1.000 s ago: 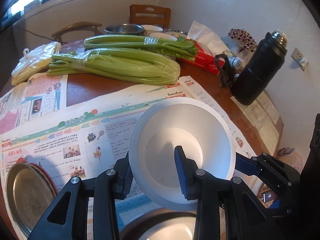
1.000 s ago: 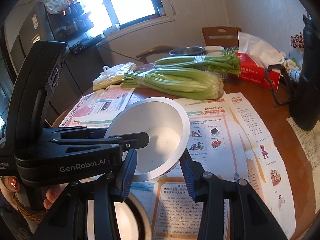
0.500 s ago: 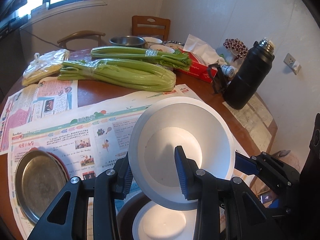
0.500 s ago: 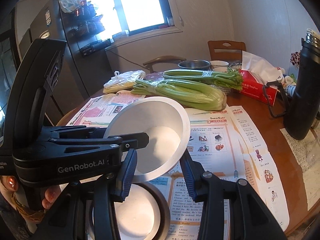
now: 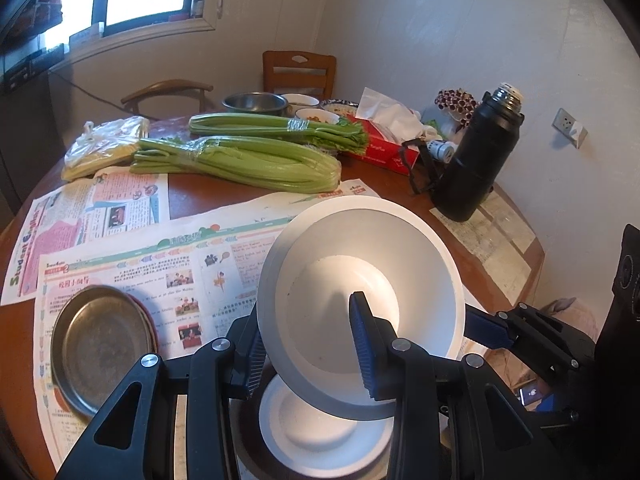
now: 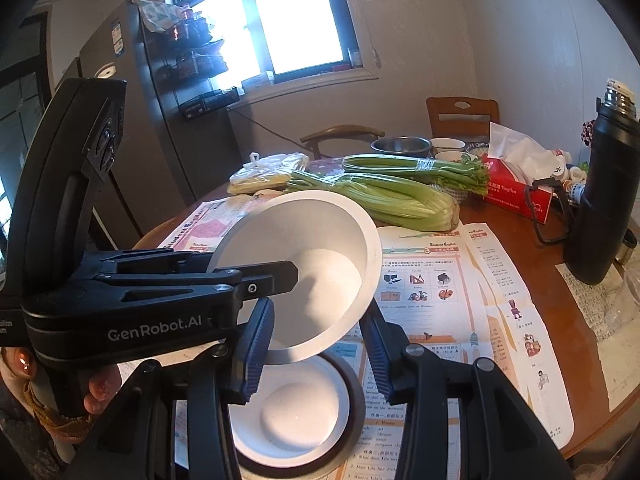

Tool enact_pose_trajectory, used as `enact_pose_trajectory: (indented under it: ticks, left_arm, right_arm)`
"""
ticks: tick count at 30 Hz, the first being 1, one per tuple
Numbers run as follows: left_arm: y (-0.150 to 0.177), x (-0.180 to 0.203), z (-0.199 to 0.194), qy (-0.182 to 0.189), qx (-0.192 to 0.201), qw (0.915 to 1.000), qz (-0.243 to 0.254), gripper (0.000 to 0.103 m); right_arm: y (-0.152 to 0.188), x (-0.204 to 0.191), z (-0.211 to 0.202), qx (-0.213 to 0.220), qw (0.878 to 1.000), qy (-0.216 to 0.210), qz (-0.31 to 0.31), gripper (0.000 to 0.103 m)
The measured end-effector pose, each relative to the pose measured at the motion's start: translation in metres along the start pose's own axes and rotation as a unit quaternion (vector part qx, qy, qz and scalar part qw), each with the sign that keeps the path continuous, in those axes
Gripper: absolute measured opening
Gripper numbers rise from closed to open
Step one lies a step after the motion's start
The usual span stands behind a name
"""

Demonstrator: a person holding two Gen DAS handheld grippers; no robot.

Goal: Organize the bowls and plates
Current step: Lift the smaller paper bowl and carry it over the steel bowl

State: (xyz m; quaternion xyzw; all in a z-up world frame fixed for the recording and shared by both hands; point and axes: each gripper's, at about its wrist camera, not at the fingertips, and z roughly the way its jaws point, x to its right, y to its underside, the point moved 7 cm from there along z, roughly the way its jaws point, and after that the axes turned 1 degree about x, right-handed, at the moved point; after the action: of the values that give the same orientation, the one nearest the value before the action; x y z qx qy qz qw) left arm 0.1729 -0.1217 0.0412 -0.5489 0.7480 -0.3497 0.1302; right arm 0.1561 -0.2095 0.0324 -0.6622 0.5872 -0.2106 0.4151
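1. Both tools pinch 1 tilted white bowl (image 5: 360, 300) by its rim: left tool (image 5: 308, 356) on one side, right tool (image 6: 316, 352) on the other, above a second white bowl (image 6: 288, 408) on the counter (image 6: 532, 256).
2. Only the left view shows metal plates (image 5: 100, 344) on the newspaper (image 5: 160, 264).
3. Only the right view shows the fridge (image 6: 132, 128).
4. The thermos (image 5: 476, 160) stands near the counter's far edge; the celery (image 5: 248, 160) lies well behind.

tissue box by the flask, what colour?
Red, with white tissue sticking out of the tissue box; clearest in the right wrist view.

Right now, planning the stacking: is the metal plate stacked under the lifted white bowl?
No, the metal plate lies apart on the newspaper.
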Motion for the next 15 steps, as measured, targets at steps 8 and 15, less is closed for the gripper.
enact_pose_trajectory:
  ticks: [8, 15]
  left_arm:
    - [0.017, 0.006, -0.012, -0.009, 0.004, 1.0000, -0.002, 0.039]
    - [0.028, 0.008, -0.021, -0.014, 0.008, 0.9999, -0.004, 0.039]
  right_arm:
    - [0.013, -0.008, -0.017, -0.003, 1.000, -0.002, -0.008, 0.045]
    - [0.022, -0.013, -0.022, -0.008, 1.000, -0.006, -0.013, 0.045]
